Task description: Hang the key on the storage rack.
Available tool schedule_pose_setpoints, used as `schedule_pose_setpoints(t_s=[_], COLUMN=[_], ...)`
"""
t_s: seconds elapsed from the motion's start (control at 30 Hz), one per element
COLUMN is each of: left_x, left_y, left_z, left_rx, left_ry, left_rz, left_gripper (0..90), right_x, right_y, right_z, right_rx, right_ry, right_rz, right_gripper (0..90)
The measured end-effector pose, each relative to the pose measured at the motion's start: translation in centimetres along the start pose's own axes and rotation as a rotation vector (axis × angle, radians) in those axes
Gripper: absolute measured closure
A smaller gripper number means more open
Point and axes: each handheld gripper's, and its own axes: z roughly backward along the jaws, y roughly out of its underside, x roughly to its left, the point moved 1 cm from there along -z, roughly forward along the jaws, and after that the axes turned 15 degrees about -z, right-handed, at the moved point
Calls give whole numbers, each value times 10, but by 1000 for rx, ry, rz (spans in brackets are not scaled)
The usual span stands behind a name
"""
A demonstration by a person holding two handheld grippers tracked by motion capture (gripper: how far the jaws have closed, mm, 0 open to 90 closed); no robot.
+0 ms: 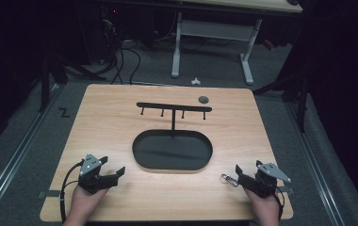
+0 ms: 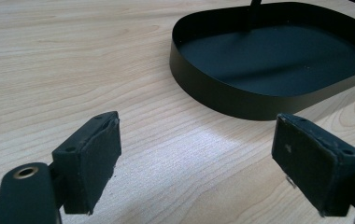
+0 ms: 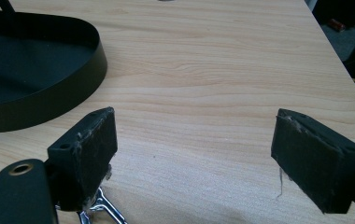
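Note:
A black oval tray point(image 1: 172, 168) sits mid-table, and a thin post rises from it to a black crossbar point(image 1: 173, 107) with several small hooks. My left gripper point(image 1: 113, 165) rests at the front left, open, with bare wood between its pads point(image 2: 196, 154); the tray's wall point(image 2: 222, 100) lies ahead to its right. My right gripper point(image 1: 248, 167) rests at the front right, also open with nothing between the pads point(image 3: 194, 154). A small silver metal clip point(image 1: 228, 179) lies on the table just left of it, and it peeks out under the left jaw point(image 3: 102, 210).
A small dark grey disc point(image 1: 203, 99) lies near the table's back right, beside the crossbar's end. The wooden tabletop point(image 1: 111, 122) ends close behind both hands. Beyond the far edge stand white desk legs point(image 1: 176, 47) and floor cables.

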Motion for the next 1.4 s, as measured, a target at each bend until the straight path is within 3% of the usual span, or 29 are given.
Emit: schedule_pose_setpoints(t_s=[0.3, 0.5, 0.67, 0.97, 1.4], left_x=[0, -1, -1, -1, -5], left_y=[0, 0, 0, 0, -1], left_z=[-1, -1, -1, -1, -1], left_rx=[1, 3, 3, 6, 5], left_ry=[4, 8, 10, 17, 34], left_rz=[-1, -6, -7, -11, -33], left_gripper=[164, 165, 166, 166, 167], right_x=[2, 3, 5, 6, 13], right_y=[-1, -5, -5, -3, -1], right_z=[0, 2, 0, -3, 0], right_rx=[17, 31, 79, 207, 282], right_ry=[5, 7, 16, 36, 26], right_rz=[13, 63, 102, 95, 114], right_gripper=[141, 150, 152, 155, 199])
